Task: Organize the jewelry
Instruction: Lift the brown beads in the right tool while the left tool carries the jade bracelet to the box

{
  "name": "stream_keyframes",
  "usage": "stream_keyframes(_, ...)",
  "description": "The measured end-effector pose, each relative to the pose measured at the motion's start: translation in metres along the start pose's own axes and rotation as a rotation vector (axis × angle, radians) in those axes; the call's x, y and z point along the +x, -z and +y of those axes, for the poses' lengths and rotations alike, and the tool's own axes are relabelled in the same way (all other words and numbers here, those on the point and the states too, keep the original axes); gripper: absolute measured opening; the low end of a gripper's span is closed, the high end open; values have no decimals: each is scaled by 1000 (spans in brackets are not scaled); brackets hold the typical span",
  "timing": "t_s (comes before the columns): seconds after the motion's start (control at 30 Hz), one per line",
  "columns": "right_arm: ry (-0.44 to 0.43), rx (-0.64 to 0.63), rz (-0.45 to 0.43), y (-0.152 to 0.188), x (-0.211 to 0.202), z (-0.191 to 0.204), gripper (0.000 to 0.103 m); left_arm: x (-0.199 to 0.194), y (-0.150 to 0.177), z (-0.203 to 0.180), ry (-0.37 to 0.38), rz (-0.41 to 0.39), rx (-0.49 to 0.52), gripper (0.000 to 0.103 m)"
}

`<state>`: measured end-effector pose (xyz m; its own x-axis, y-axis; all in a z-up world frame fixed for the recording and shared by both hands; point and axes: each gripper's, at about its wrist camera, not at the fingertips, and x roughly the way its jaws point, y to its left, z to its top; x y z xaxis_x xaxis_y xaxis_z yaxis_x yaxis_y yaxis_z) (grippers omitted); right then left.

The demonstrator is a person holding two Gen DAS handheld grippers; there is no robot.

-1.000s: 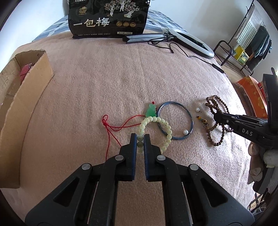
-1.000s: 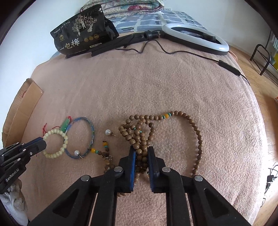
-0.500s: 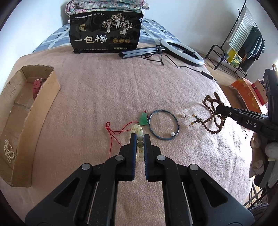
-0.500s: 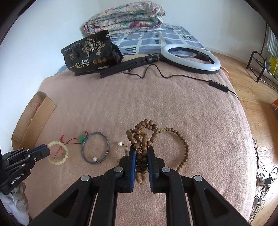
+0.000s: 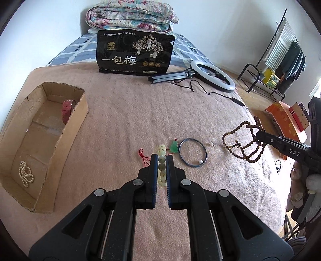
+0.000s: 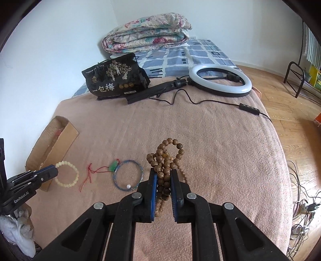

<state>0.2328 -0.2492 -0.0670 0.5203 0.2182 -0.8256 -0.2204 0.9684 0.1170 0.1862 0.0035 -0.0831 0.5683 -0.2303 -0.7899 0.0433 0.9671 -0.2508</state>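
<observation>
My left gripper point(image 5: 161, 160) is shut on a pale green bead bracelet point(image 5: 161, 152) and holds it above the pink blanket; the bracelet hangs as a loop in the right wrist view point(image 6: 67, 174). My right gripper point(image 6: 163, 173) is shut on a brown wooden bead necklace point(image 6: 166, 156), lifted off the blanket and dangling in the left wrist view point(image 5: 243, 143). A blue bangle point(image 5: 193, 152) with a pearl earring inside, a green pendant point(image 5: 173, 147) on a red cord and a second pearl earring point(image 5: 211, 144) lie on the blanket.
A cardboard box point(image 5: 42, 140) at the left holds a pearl string point(image 5: 25, 173) and a red strap point(image 5: 67, 109). A black snack bag point(image 5: 135, 54), a ring light point(image 5: 212, 75) with cable and a folded quilt point(image 5: 130, 17) lie at the far side.
Both grippers have risen and pulled back. The green bracelet and the wooden necklace have left the blanket and hang from the closed jaws.
</observation>
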Motion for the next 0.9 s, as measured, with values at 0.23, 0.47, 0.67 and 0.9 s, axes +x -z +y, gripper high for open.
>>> stream_keyframes(0.23, -39, -28, -29, 0, -17, 28, 10, -26, -6, 20, -22, -53, -13, 5)
stream_keyframes(0.47, -89, -77, -57, -5, -29, 68, 10, -49, -10, 52, -52, -95, -54, 5)
stream_keyframes(0.67, -146, -122, -74, -12, -33, 107, 10, -66, -12, 80, -89, -125, -74, 5)
stream_keyframes(0.9, -205, -185, -79, -20, -32, 158, 10, -83, -15, 118, -131, -156, -116, 5)
